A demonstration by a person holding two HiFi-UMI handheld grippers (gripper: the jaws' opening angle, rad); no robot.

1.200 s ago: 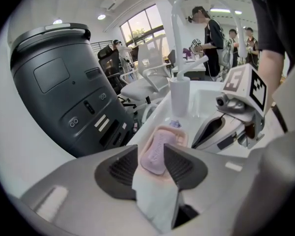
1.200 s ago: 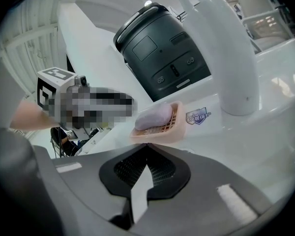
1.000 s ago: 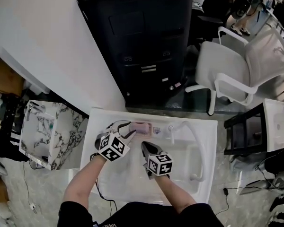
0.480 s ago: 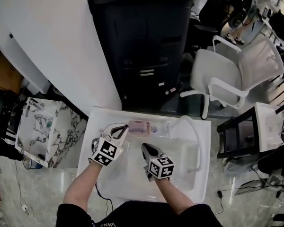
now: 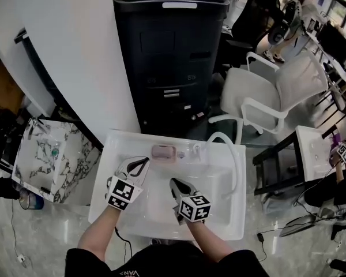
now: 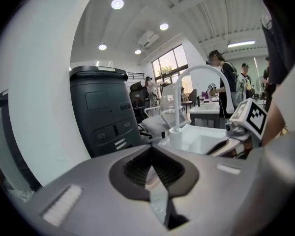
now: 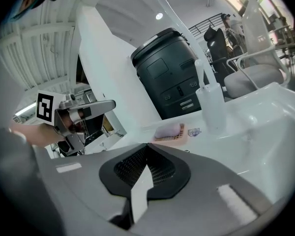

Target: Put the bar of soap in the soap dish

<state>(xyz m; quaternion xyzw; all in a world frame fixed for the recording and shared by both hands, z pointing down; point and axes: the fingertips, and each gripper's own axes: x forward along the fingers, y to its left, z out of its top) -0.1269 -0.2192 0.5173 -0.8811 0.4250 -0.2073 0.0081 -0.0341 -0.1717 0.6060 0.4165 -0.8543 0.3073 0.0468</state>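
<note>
The pink bar of soap [image 5: 161, 151] lies in the soap dish [image 5: 172, 154] on the back ledge of the white sink [image 5: 225, 224], left of the faucet [image 5: 233, 154]. My left gripper [image 5: 140, 164] hovers just in front of the dish, shut and empty. My right gripper [image 5: 175, 184] hangs over the basin, also shut with nothing in it. The right gripper view shows the soap [image 7: 167, 130] resting in its orange dish [image 7: 181, 136], with the left gripper [image 7: 107, 104] off to the left. In the left gripper view its fingertips [image 6: 151, 167] meet, and the right gripper [image 6: 221, 149] shows at the right.
A black cabinet [image 5: 167, 56] stands behind the sink. A white chair [image 5: 271, 97] is at the back right, a marble-topped stand [image 5: 43, 157] at the left, a dark side table [image 5: 277, 166] at the right. The faucet base [image 7: 210, 104] stands right of the dish.
The left gripper, open around the soap at the dish a second ago, has shut and drawn back and up. The soap stays in the dish. The right gripper also rose a little.
</note>
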